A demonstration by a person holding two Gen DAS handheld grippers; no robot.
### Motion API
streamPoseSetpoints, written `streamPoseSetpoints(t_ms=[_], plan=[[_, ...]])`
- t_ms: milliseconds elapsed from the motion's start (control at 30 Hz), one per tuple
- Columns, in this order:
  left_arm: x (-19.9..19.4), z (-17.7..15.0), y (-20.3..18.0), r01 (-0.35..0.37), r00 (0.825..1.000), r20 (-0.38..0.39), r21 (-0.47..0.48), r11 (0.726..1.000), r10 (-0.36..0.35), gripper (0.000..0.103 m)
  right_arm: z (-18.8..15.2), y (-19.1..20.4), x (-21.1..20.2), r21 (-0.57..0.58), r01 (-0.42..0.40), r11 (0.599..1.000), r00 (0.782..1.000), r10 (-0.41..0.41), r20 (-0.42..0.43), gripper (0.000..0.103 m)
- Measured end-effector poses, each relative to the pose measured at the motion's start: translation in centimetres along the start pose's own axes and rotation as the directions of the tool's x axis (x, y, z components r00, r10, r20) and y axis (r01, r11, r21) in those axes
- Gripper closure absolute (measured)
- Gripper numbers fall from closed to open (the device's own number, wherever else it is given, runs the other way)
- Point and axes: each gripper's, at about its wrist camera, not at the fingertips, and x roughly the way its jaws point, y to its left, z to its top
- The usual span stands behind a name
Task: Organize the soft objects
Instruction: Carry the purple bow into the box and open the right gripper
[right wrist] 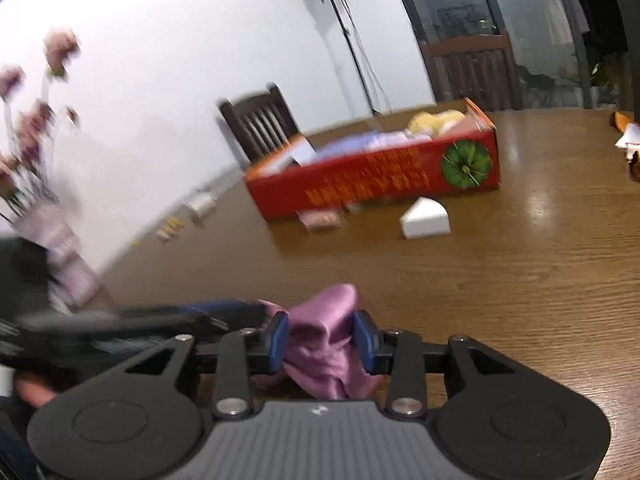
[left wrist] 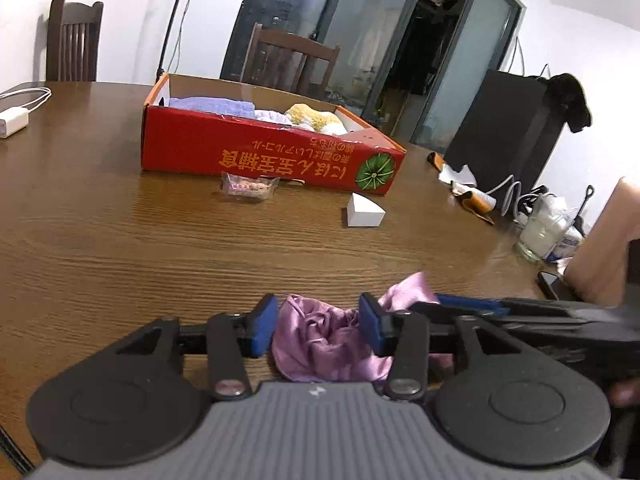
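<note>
A crumpled purple satin cloth (left wrist: 320, 340) lies between the blue pads of my left gripper (left wrist: 318, 326), which is shut on it near the table's front edge. My right gripper (right wrist: 320, 340) is also shut on the same purple cloth (right wrist: 324, 344), and its arm shows in the left wrist view (left wrist: 520, 316). A red cardboard box (left wrist: 256, 148) stands further back on the table and holds a lavender towel (left wrist: 212, 106) and a yellow plush (left wrist: 312, 116). The box also shows in the right wrist view (right wrist: 376, 176).
A white wedge block (left wrist: 364, 212) and a small clear snack packet (left wrist: 248, 188) lie in front of the box on the wooden table (left wrist: 120, 240). A glass jar (left wrist: 540, 232), cables and a phone (left wrist: 550, 282) are at the right. A charger (left wrist: 12, 120) is at the left. Chairs stand behind.
</note>
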Motion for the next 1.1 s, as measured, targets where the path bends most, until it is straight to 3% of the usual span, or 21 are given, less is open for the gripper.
streamPoseSetpoints(t_ms=[67, 200, 267, 333, 400, 433, 533, 667, 800, 867, 1000, 1100], plan=[[-0.5, -0.1, 0.4, 0.024, 1.0, -0.007, 0.013, 1.0, -0.024, 0.04, -0.3, -0.2, 0.4, 0.013, 0.008, 1.0, 1.0, -0.008, -0.002, 0.067], [0.3, -0.4, 1.4, 0.066, 0.996, -0.063, -0.059, 0.996, -0.07, 0.039, -0.7, -0.9, 0.8, 0.05, 0.001, 0.999, 1.0, 0.001, -0.023, 0.067], [0.6, -0.3, 1.8, 0.091, 0.992, -0.073, -0.091, 0.992, -0.098, 0.048, -0.8, -0.8, 0.9, 0.043, 0.017, 0.999, 1.0, -0.016, -0.024, 0.065], [0.7, -0.2, 2.2, 0.128, 0.988, -0.076, -0.109, 0.986, -0.137, 0.064, -0.9, -0.8, 1.1, 0.045, 0.036, 0.998, 0.999, -0.034, -0.027, 0.056], [0.9, -0.2, 2.4, 0.145, 0.985, -0.071, -0.121, 0.982, -0.155, 0.07, -1.0, -1.0, 1.3, 0.057, 0.034, 0.998, 0.999, -0.033, -0.025, 0.056], [0.9, -0.2, 2.5, 0.151, 0.985, -0.067, -0.126, 0.98, -0.16, 0.074, -0.9, -1.1, 1.4, 0.06, 0.028, 0.998, 0.999, -0.026, -0.025, 0.058], [0.6, 0.4, 2.0, 0.165, 0.985, -0.04, -0.103, 0.981, -0.17, 0.084, -0.5, -1.3, 1.4, 0.089, -0.035, 0.995, 0.999, 0.037, -0.028, 0.08], [-0.4, 4.7, 2.0, 0.171, 0.983, 0.078, -0.021, 0.985, -0.169, 0.086, 2.5, -0.1, 1.5, 0.016, -0.05, 0.999, 0.998, 0.049, 0.043, 0.083], [0.7, 12.0, 3.8, 0.115, 0.98, 0.164, 0.017, 0.993, -0.116, 0.086, 9.4, 0.1, 3.6, -0.026, -0.096, 0.995, 0.988, 0.098, 0.12, 0.083], [2.1, 15.0, 4.9, 0.074, 0.982, 0.171, 0.024, 0.997, -0.077, 0.086, 13.0, 0.4, 6.0, -0.061, -0.095, 0.994, 0.985, 0.103, 0.137, 0.083], [6.2, 19.3, 7.8, -0.029, 0.993, 0.116, -0.003, 1.0, 0.029, 0.086, 18.9, 0.1, 13.4, -0.03, -0.098, 0.995, 0.993, 0.099, 0.063, 0.083], [9.1, 20.4, 10.0, -0.119, 0.992, 0.048, -0.026, 0.992, 0.121, 0.084, 21.0, -0.2, 18.5, 0.002, -0.077, 0.997, 0.997, 0.077, -0.012, 0.083]])
